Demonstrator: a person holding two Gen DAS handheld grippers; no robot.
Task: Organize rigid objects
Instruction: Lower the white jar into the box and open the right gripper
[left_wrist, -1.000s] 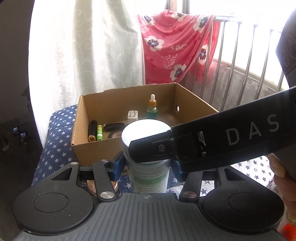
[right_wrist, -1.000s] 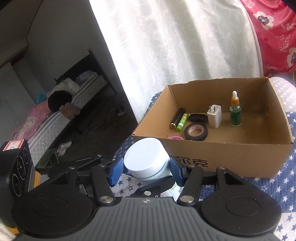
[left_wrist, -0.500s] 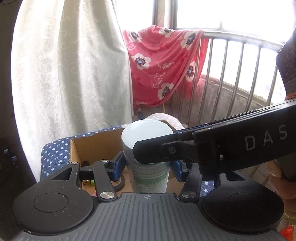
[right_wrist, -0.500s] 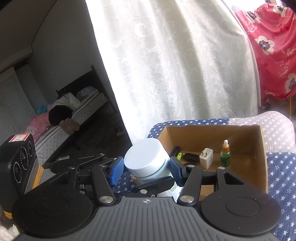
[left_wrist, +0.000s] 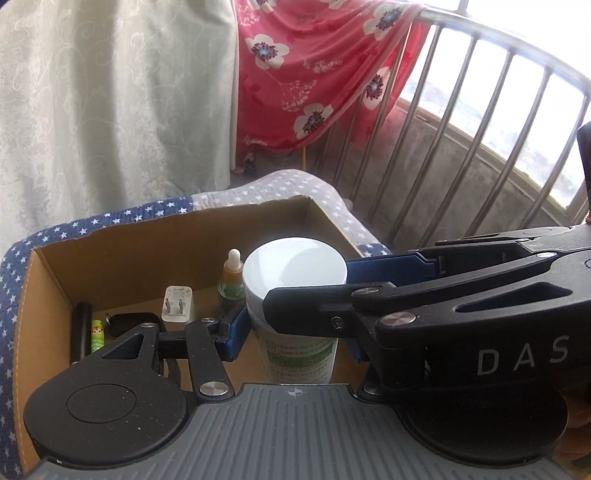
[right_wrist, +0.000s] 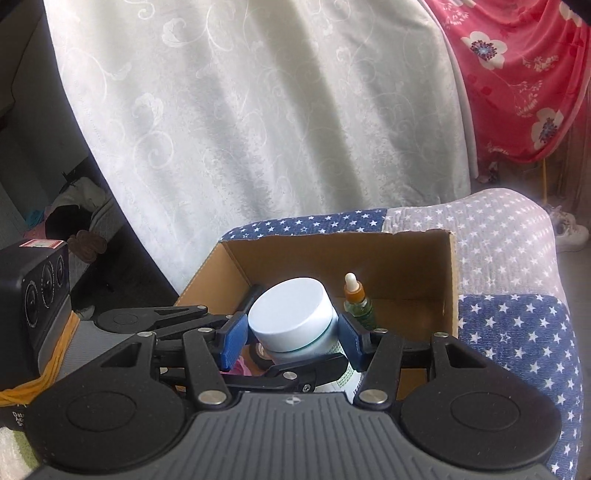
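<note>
A white-lidded jar (left_wrist: 295, 291) with a green label is held upright by both grippers above the inside of the cardboard box (left_wrist: 147, 240). My left gripper (left_wrist: 295, 332) is shut on the jar's body. My right gripper (right_wrist: 291, 339) is shut on the jar (right_wrist: 291, 317) near its lid and reaches across the left wrist view from the right. The box (right_wrist: 406, 254) holds a green dropper bottle (left_wrist: 231, 284), a white charger (left_wrist: 177, 304), a black tube (left_wrist: 79, 332), a green battery (left_wrist: 96, 336) and a black fob (left_wrist: 131, 321).
The box sits on a star-patterned blue and grey cushion (right_wrist: 517, 314). A white curtain (right_wrist: 258, 110) and a red floral cloth (left_wrist: 314, 74) hang behind, with a metal railing (left_wrist: 480, 129) at right. A roll of tape (right_wrist: 258, 354) and something pink (right_wrist: 236, 367) show beneath the jar.
Both grippers have carried the jar forward from in front of the box to over its inside, and the views now tilt down into the box.
</note>
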